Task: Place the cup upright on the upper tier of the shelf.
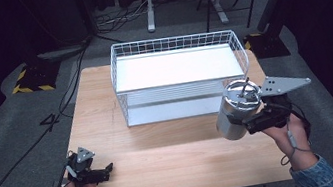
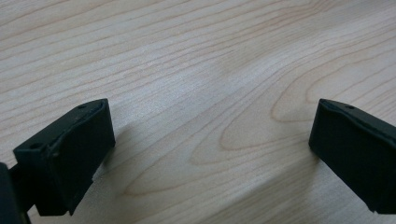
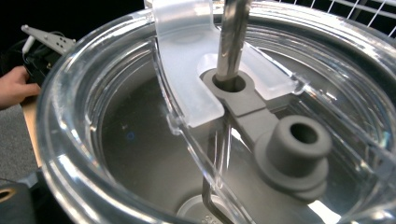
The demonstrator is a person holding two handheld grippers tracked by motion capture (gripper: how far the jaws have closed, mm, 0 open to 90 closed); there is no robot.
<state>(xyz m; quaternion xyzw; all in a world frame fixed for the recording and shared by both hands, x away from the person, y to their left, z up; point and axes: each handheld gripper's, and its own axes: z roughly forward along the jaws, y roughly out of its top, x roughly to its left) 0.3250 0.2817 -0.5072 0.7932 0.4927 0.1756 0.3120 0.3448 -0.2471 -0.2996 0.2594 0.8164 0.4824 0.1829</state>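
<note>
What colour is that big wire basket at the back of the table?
White. The wire basket is a white grid with a white shelf inside, clearest in the high view.

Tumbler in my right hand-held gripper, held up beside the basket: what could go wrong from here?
The steel tumbler is tilted in the right hand-held gripper, so it could slip or swing. Its metal straw sticks up through the clear lid and might catch the wire basket rim. The left hand-held gripper sits open, far off, unable to steady it.
</note>
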